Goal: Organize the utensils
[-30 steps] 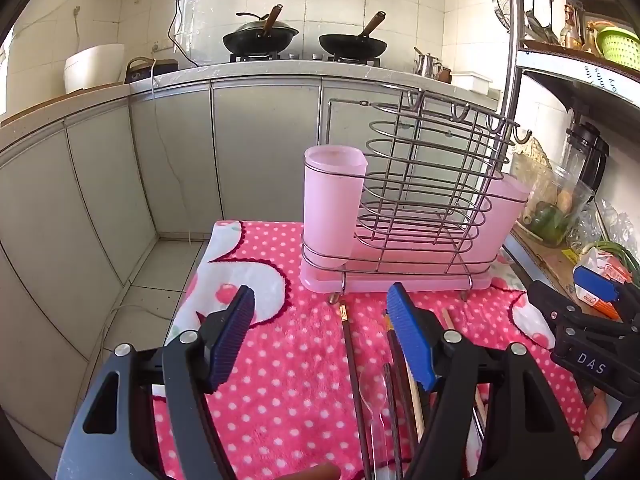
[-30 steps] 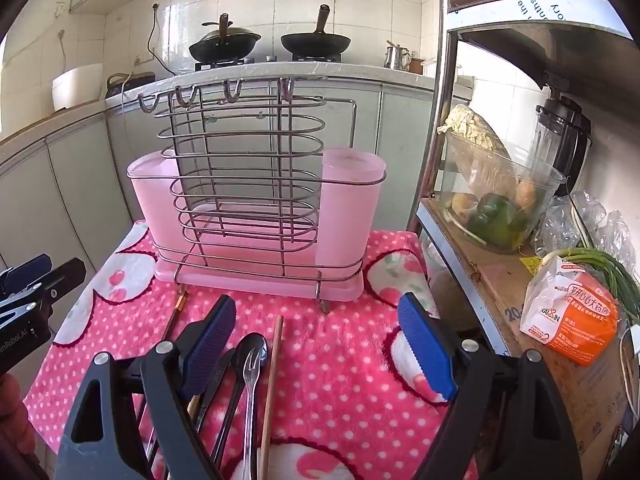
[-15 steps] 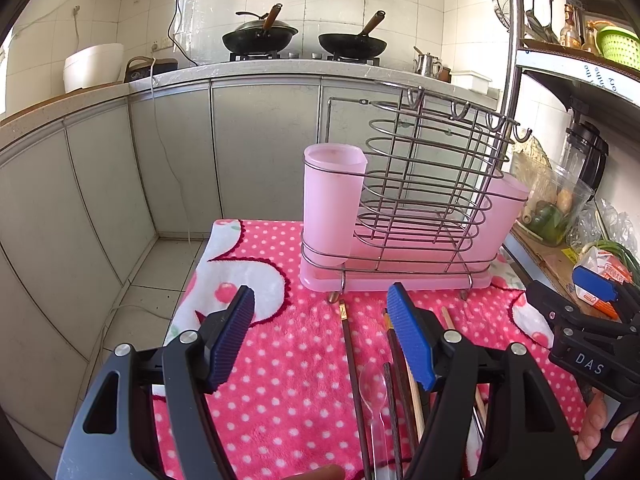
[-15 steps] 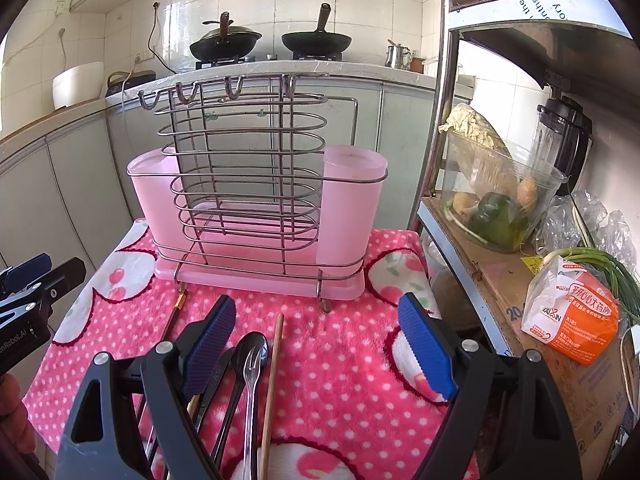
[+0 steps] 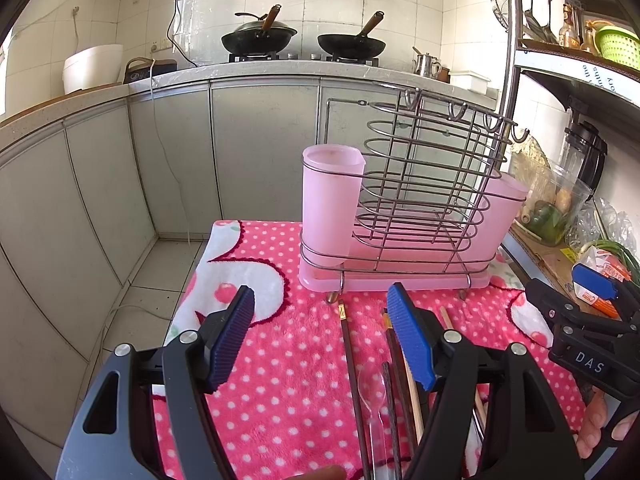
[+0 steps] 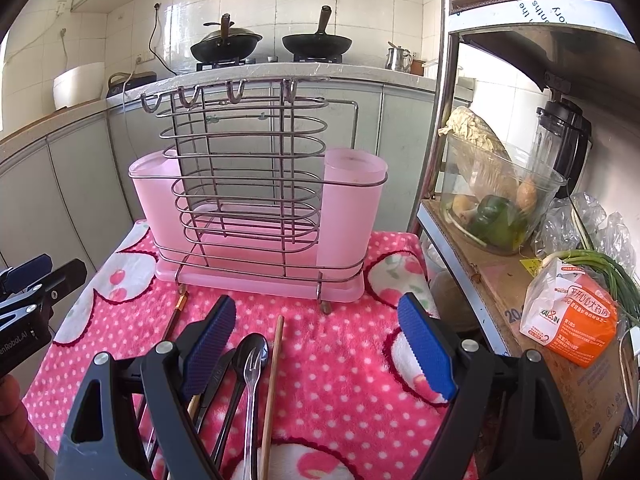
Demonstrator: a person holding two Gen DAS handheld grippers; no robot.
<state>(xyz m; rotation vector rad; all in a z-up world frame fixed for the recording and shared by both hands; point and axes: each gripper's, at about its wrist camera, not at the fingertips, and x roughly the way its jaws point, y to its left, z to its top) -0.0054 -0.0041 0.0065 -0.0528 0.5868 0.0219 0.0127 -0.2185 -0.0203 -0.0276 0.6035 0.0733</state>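
Both jaws stand wide and hold nothing: left gripper, right gripper. Loose utensils lie side by side near the front edge of the pink polka-dot cloth, just before the wire rack with pink plastic cups: clear plastic fork, black spoon, pale wooden chopstick, dark chopstick, clear plastic spoon. Probably light, stiff, thin, smooth-sided; grip mid-shaft, singly.
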